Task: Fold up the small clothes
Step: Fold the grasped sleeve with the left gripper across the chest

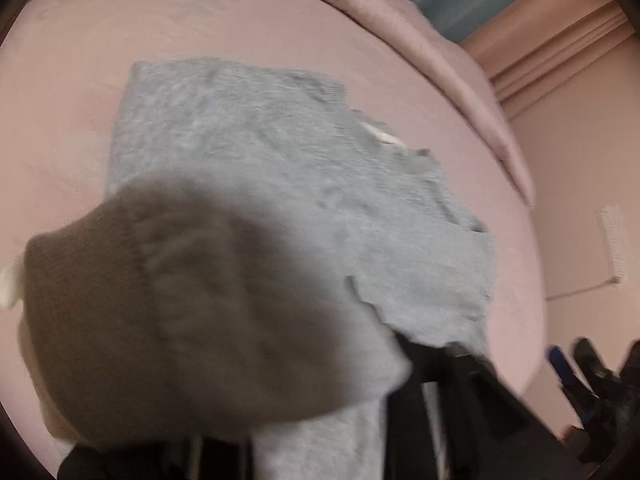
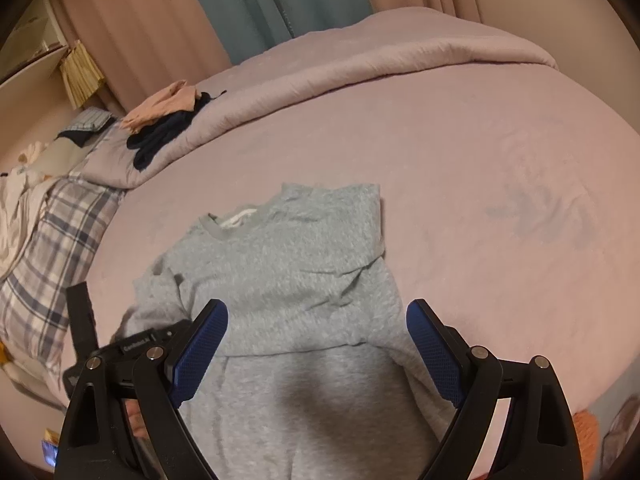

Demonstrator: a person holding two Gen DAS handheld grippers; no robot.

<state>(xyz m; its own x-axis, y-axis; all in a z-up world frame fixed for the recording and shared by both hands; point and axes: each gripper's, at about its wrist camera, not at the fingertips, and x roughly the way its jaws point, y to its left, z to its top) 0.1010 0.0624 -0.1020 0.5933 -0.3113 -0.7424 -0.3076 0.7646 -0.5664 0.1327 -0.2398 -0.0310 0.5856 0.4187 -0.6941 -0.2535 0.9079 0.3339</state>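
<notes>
Grey top's (image 2: 280,288) sleeve draping over my left tongs (image 1: 224,452), grip apparently closed on it; my right tongs (image 2: 316,356) are hovering wide open, empty. Next: carrying the sleeve inward.

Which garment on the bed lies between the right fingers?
The grey shirt, spread flat; the peach and dark clothes sit far off on the folded duvet.

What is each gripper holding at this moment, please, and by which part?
The right gripper is open and holds nothing. The left gripper seems to have a lifted fold of the grey T-shirt, probably a sleeve cuff; its fingers are hidden, so this is uncertain.
</notes>
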